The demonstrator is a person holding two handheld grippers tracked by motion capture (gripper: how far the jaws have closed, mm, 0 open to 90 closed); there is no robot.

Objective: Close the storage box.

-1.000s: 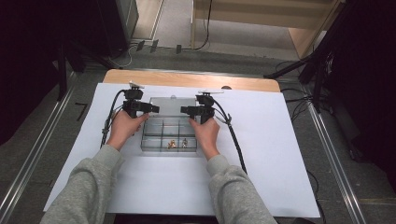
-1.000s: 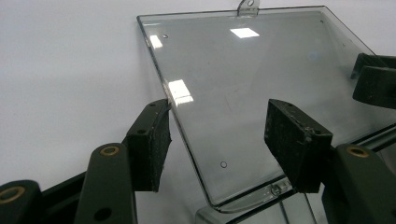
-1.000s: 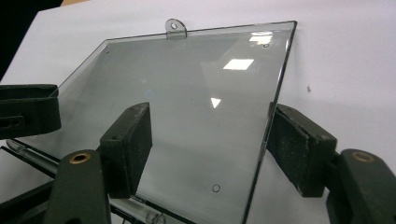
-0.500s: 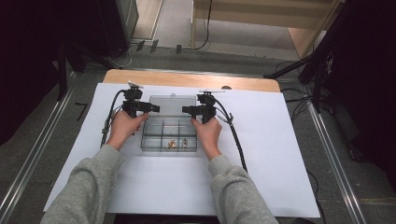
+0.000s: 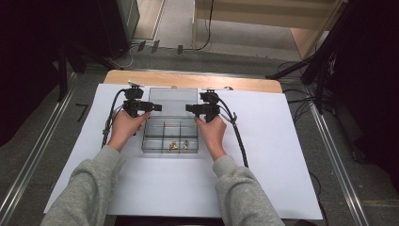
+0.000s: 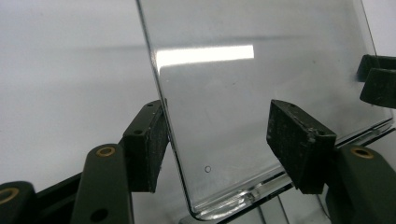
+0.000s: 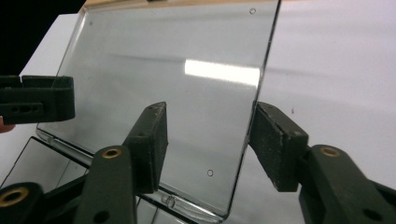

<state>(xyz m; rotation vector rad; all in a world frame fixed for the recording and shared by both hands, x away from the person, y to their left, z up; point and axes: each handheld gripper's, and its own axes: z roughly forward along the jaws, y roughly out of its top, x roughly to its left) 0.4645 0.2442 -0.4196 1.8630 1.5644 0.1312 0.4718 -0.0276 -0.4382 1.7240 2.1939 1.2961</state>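
Clear lid (image 5: 173,100) and box (image 5: 170,135); black claws (image 5: 147,107), gold parts (image 5: 179,145), white sheet (image 5: 282,141), tan counter (image 5: 188,80).

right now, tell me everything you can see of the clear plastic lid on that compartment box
The clear plastic lid is a flat, glossy, see-through rectangle with rounded corners, hinged along the far edge of the clear compartment box and swung open. The left gripper straddles its left edge, the right gripper its right edge; both jaws have just been closing, one pad of each at the rim.
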